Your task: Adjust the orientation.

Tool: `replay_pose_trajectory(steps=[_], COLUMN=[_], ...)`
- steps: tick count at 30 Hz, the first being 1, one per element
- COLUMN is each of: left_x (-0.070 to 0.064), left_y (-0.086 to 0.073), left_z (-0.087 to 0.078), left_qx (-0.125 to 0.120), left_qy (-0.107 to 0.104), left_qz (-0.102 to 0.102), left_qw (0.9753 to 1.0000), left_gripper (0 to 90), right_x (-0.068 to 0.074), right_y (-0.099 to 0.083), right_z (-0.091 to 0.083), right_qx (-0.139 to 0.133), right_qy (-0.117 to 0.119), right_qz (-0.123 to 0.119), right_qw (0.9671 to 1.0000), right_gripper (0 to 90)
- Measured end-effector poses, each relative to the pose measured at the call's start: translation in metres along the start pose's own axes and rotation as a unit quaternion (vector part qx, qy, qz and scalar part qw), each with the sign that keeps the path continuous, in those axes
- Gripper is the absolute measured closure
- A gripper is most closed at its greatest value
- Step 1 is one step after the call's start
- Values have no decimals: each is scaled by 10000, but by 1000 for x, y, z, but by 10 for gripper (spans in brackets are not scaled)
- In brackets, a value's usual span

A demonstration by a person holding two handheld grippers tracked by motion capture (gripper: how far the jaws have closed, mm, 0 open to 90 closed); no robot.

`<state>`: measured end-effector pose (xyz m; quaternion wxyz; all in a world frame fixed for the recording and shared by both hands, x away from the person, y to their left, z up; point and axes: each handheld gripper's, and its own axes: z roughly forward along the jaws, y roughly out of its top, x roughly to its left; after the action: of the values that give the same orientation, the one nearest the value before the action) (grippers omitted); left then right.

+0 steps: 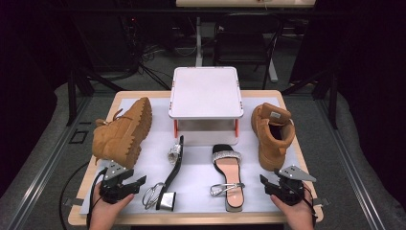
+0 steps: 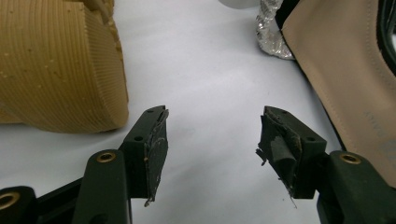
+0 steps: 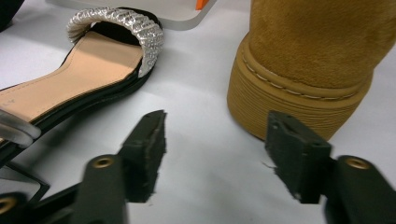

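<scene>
On a white mat [image 1: 196, 163] covering a wooden table [image 1: 292, 129], four shoes are laid out around a small white stand [image 1: 206, 93] with orange legs, placed at the far middle. A tan boot [image 1: 123, 132] is tipped on its side at the left, its ridged sole turned to the right. A second tan boot [image 1: 272, 134] is stood upright at the right. Between them, a black sandal [image 1: 172, 172] is set on its edge left of centre, and its mate [image 1: 229, 175] is laid flat right of centre, a glittering silver strap across its toe at the far end.

The left gripper [image 1: 129, 184] is held in a hand [image 1: 103, 211] at the near left corner, just near of the tipped boot and beside the sandal on edge. Its jaws are spread wide with nothing between them; in the left gripper view the boot's sole [image 2: 56, 65] is seen to the left and the sandal's insole [image 2: 341, 70] to the right.

The right gripper [image 1: 268, 184] is held at the near right corner, just near of the upright boot's heel [image 3: 299, 102], apart from it. Its jaws are likewise released, with bare mat between them.
</scene>
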<state>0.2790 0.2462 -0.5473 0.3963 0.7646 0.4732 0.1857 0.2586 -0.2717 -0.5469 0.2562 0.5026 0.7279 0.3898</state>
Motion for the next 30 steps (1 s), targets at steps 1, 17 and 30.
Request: replay_pose_trajectory(steps=[1,17,30], left_x=[0,0,-1], left_y=[0,-1,1], left_z=[0,-6,-7], left_qx=[-15,-66,1], left_qy=[-50,-152,-230], left_qz=[0,-353,-394], left_qw=[10000,9992,9990], left_gripper=[414,473,495], right_x=[0,3,2], right_y=[0,-1,0], right_z=[-1,2,2], right_qx=[-18,251,330], right_qy=[-14,262,215], right_qz=[-4,123,146], right_qw=[10000,9993,9991], right_gripper=[428,520,515])
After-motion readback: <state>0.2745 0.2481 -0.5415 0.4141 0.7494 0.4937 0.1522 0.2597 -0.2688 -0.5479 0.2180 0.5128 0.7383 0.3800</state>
